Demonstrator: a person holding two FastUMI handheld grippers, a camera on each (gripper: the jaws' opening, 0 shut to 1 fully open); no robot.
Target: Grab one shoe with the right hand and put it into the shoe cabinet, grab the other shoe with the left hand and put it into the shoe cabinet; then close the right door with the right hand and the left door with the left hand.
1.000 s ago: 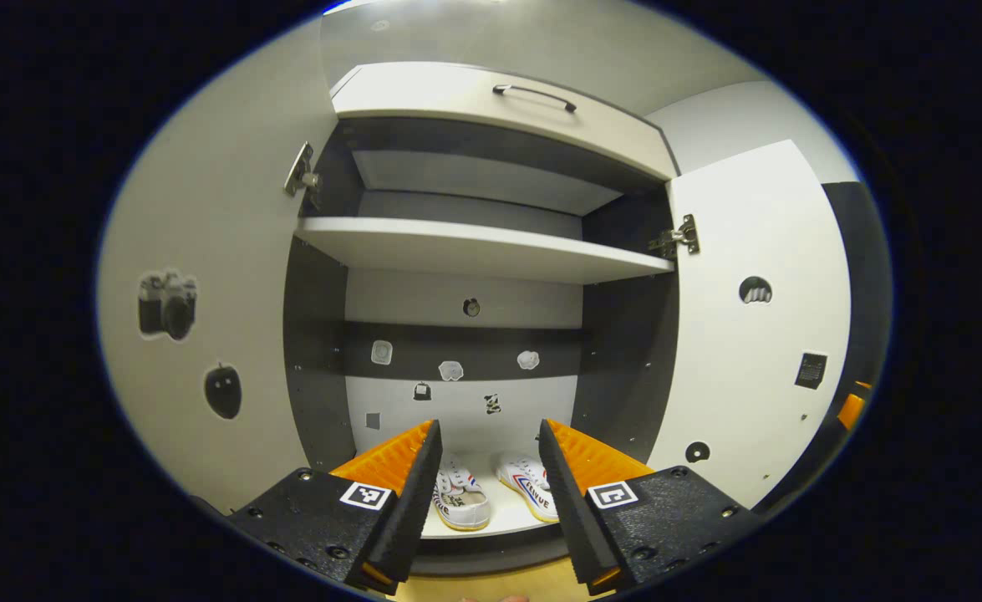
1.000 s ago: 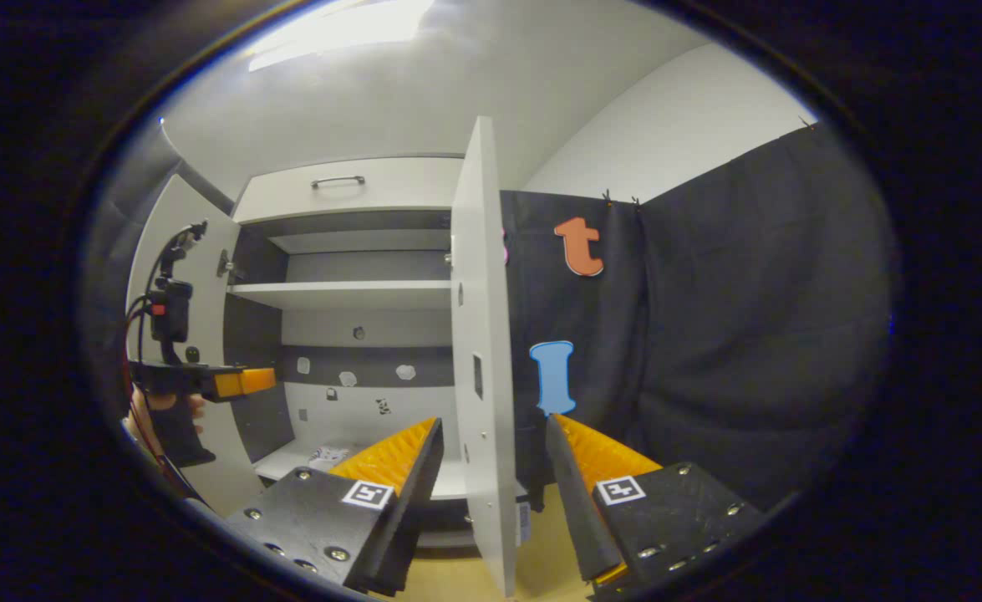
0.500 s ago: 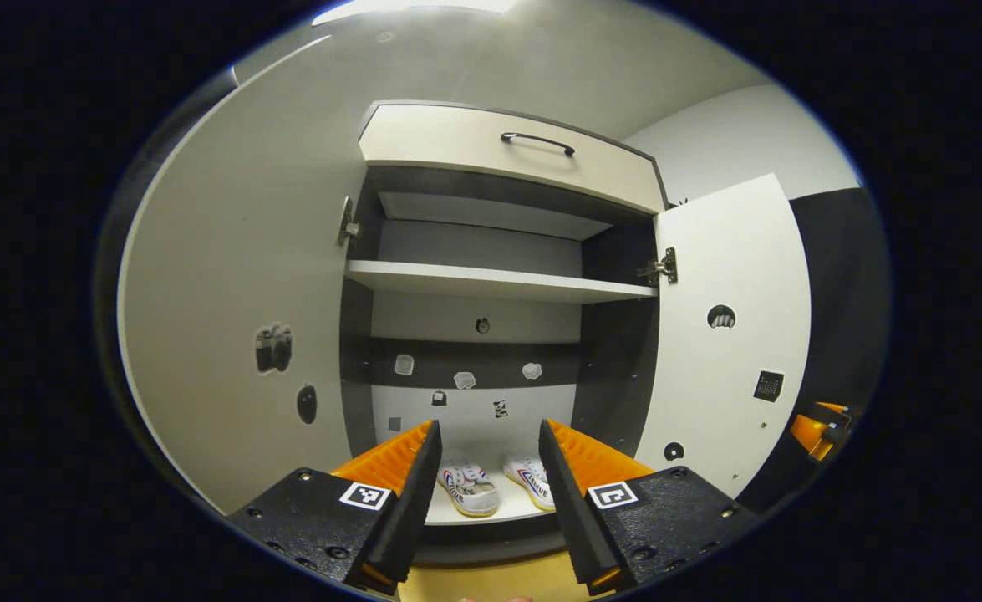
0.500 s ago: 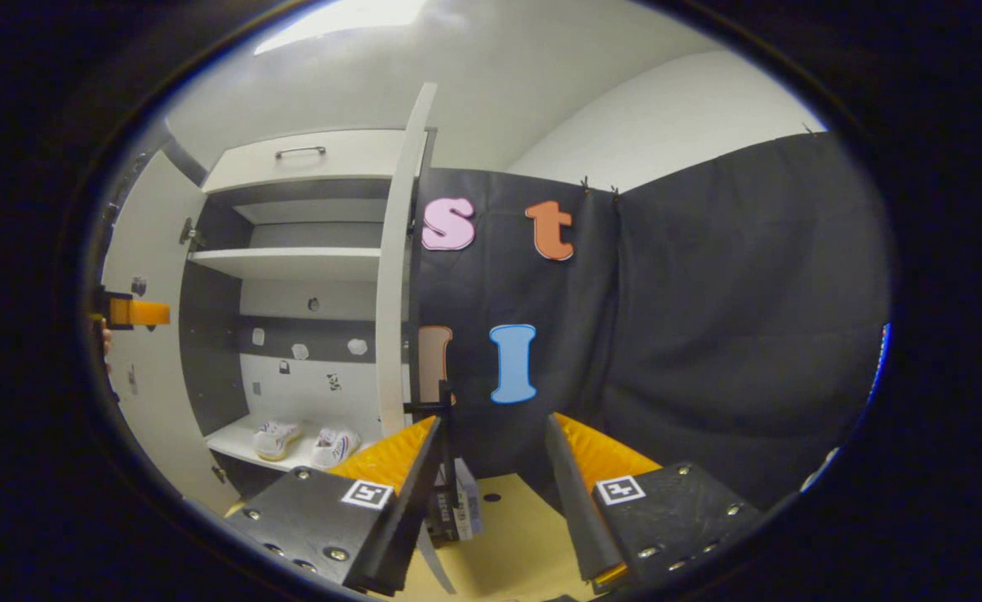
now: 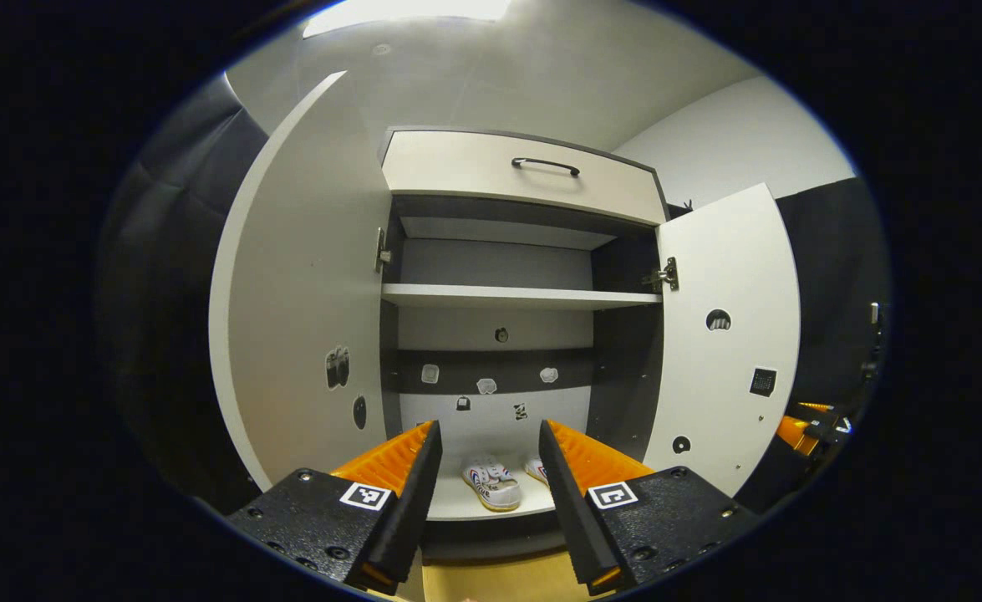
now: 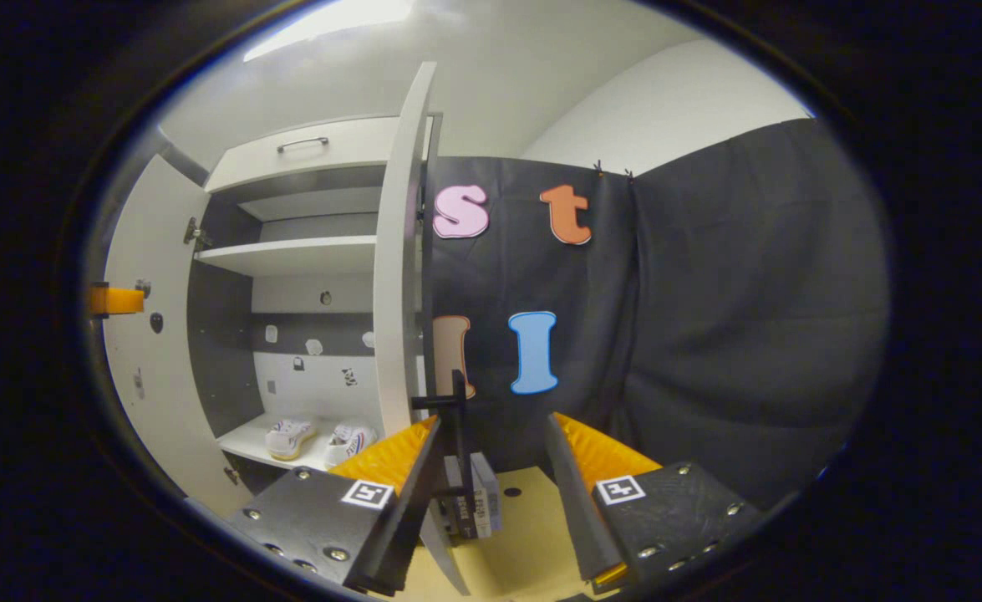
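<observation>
We stand in a booth with black cloth walls (image 6: 708, 318), a pale ceiling and a yellowish floor (image 6: 524, 535), facing a tall shoe cabinet (image 5: 499, 251) whose two doors both hang open. Along its top runs a pale drawer front (image 5: 516, 171) with a dark bar handle (image 5: 546, 165). Below it a white shelf (image 5: 516, 295) spans the full width, and the back panel carries a scatter of small stickers.

Both shoes are already inside. In the left gripper view the first shoe (image 5: 493, 485) lies on the bottom board (image 5: 457, 503) near its front edge, roughly at the middle, and the second shoe (image 5: 534, 469) lies just beside it toward the right door, partly hidden behind our finger. In the right gripper view we see the same pair side by side on that board, the first shoe (image 6: 290, 437) and the second shoe (image 6: 348, 441).

The left door (image 5: 307, 334) swings out wide on its hinge, and so does the right door (image 5: 725, 351); each carries a few dark stickers on its inner face. From the right gripper view the right door (image 6: 399, 251) shows nearly edge on, with a dark handle (image 6: 455, 410) on its outer side just ahead of our fingers.

Our left gripper (image 5: 484, 493) has its fingers spread apart with nothing between them, pointed at the cabinet's lower opening. Our right gripper (image 6: 491, 493) is likewise parted and holds nothing, near the right door's outer face.
</observation>
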